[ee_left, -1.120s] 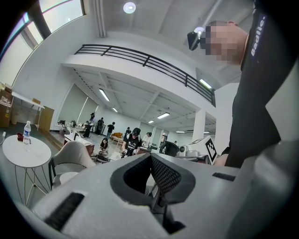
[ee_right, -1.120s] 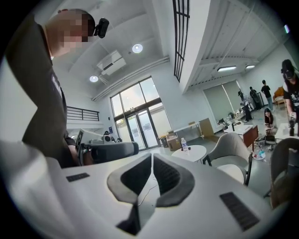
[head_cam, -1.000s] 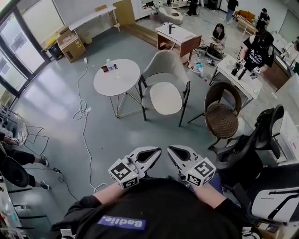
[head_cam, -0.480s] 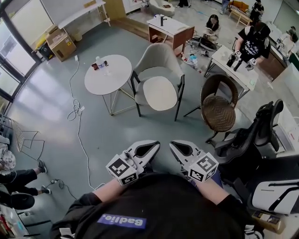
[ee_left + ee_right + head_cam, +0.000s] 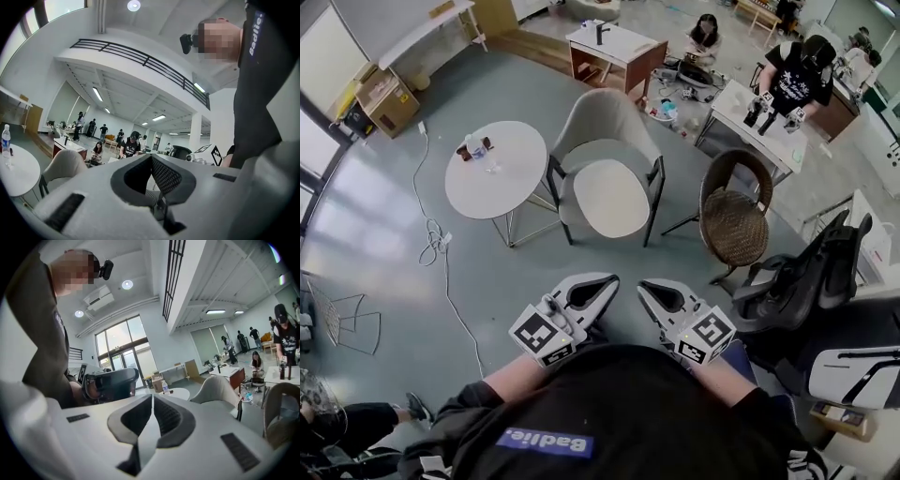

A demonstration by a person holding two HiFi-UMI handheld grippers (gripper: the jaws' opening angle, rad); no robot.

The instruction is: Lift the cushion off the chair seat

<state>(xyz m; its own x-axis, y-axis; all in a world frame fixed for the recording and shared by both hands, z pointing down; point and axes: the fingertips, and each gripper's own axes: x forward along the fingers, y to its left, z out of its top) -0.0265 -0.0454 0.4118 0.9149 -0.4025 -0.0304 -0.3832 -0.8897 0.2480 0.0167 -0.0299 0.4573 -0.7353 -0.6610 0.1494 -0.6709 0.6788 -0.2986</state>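
Observation:
A pale oval cushion (image 5: 610, 198) lies on the seat of a beige shell chair (image 5: 598, 117) with black legs, in the middle of the head view. Both grippers are held close to my body, well short of the chair and pointing toward it. My left gripper (image 5: 602, 281) has its jaws together with nothing between them, as the left gripper view (image 5: 151, 155) shows. My right gripper (image 5: 645, 286) is likewise shut and empty (image 5: 152, 395). The chair (image 5: 218, 387) appears ahead and to the right in the right gripper view.
A round white table (image 5: 492, 169) with a water bottle (image 5: 473, 147) stands left of the chair. A brown wicker chair (image 5: 735, 221) stands to its right, a black office chair (image 5: 806, 272) nearer me. A white cable (image 5: 436, 244) runs over the floor. People work at desks behind.
I have walked toward the chair, which now sits lower and larger in the head view. Both grippers came along with me, still side by side and shut.

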